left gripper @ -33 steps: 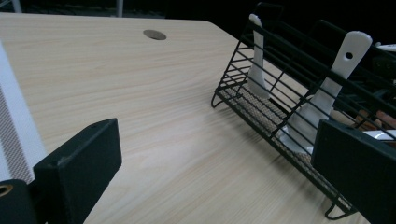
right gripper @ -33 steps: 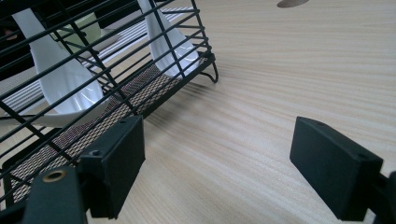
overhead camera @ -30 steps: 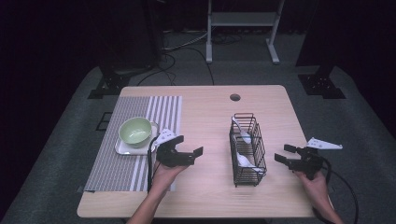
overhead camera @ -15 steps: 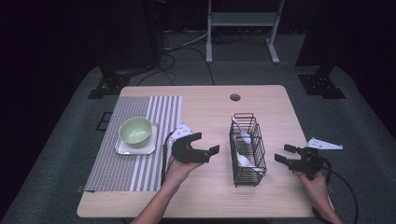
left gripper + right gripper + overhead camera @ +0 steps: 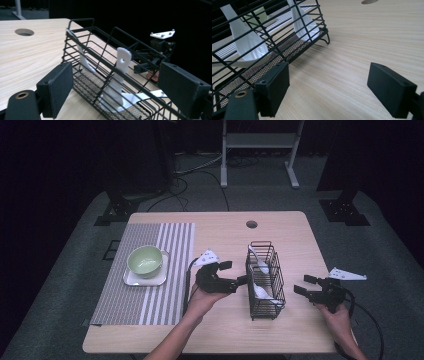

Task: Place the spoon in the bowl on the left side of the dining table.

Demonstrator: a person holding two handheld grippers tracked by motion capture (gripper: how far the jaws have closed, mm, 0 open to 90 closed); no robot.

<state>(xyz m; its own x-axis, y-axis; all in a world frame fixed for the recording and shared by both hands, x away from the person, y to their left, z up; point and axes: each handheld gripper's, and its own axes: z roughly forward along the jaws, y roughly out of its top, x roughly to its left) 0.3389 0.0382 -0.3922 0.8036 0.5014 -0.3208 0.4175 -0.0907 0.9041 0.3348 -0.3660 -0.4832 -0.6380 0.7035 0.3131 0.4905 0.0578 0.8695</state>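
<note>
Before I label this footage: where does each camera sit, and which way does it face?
High view: above the table's near edge, looking forward and down; forearms, both grippers.
Left gripper view: on the left gripper, looking across the wire basket; own jaws.
Right gripper view: on the right gripper, facing the basket's base; own jaws.
Shared: all show basket and spoons.

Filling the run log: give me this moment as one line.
left claw: open, at wire basket | right claw: open, off basket | white spoons: in basket | green bowl: on plate
</note>
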